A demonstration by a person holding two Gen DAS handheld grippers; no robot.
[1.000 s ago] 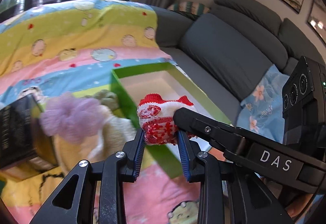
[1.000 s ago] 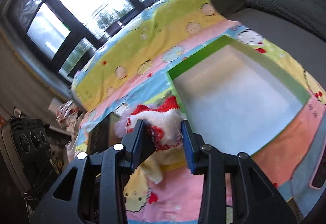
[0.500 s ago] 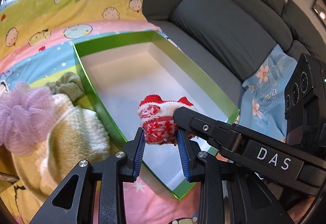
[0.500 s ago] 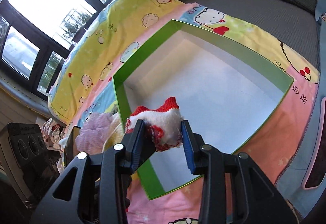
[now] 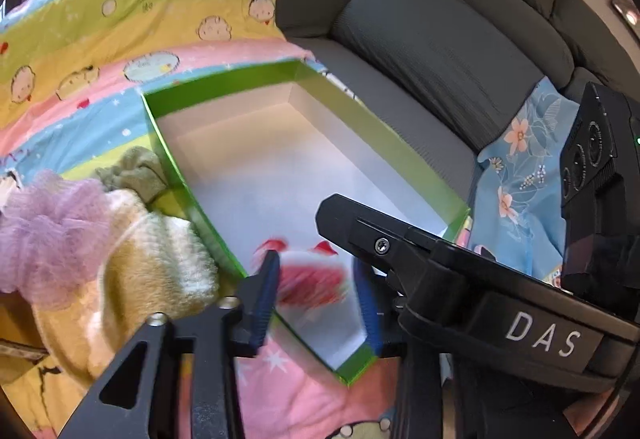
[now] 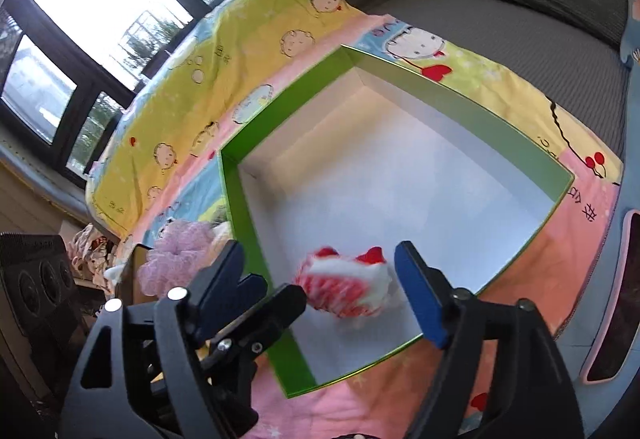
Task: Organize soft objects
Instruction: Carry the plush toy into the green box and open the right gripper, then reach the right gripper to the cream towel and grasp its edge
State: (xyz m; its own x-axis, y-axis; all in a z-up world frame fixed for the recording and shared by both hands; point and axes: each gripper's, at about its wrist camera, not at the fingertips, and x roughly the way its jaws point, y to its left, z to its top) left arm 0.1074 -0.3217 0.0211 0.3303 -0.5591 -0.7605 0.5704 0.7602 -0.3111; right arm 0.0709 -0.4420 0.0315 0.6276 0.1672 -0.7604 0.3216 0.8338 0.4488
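Both grippers opening: left gripper (image 5: 316,293) narrow, right gripper (image 6: 320,289) wide, the blurred red-and-white knitted sock (image 6: 346,289) loose between them, low over the green-rimmed white box (image 6: 400,73)

Both hand-held grippers' jaws are opening off the red-and-white sock (image 6: 346,285), now blurred over the green box (image 6: 400,71).

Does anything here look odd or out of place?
Only the red-and-white sock: it is motion-blurred between both grippers' opening jaws, over the near corner of the green box. The purple pouf still lies outside the box.
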